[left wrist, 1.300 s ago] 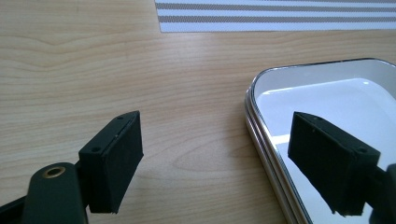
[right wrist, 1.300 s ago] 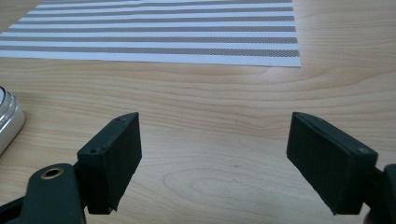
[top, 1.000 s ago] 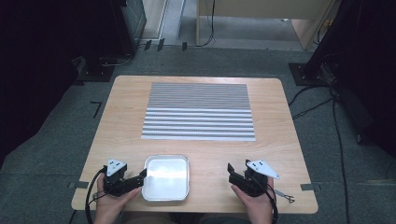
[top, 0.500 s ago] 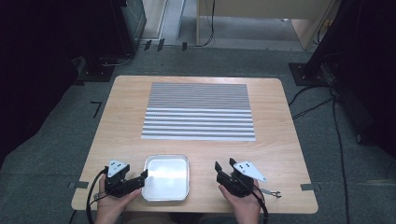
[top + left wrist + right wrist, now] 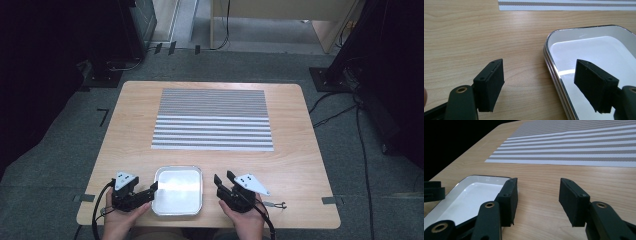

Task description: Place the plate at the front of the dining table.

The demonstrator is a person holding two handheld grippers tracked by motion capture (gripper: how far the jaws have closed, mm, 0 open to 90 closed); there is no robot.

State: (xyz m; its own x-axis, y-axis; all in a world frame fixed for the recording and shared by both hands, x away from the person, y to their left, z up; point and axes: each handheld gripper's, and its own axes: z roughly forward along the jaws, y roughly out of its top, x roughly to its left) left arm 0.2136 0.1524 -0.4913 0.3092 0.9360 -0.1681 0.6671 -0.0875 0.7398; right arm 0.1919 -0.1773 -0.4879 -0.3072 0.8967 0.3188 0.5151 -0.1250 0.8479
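A shallow white tray with a metal rim (image 5: pixel 177 212) lies empty at the table's near edge, between my two grippers. My left gripper (image 5: pixel 151 191) is open at the tray's left rim. In the left gripper view (image 5: pixel 541 85) one jaw hangs over the wood and the other over the inside of the tray (image 5: pixel 554 75). My right gripper (image 5: pixel 223 178) is open just right of the tray, pointing away from the person. In the right gripper view (image 5: pixel 537 200) bare wood lies between its jaws, and the tray (image 5: pixel 469 200) sits to their left.
A grey and white striped mat (image 5: pixel 212 119) covers the far middle of the wooden table (image 5: pixel 300 165); it also appears ahead as the mat (image 5: pixel 574 147). A small black wire piece (image 5: pixel 274 204) lies right of the right hand. Dark floor and cables surround the table.
My right gripper has slid left along the near edge, closing in on the tray's right side. The left gripper and the tray have stayed put.
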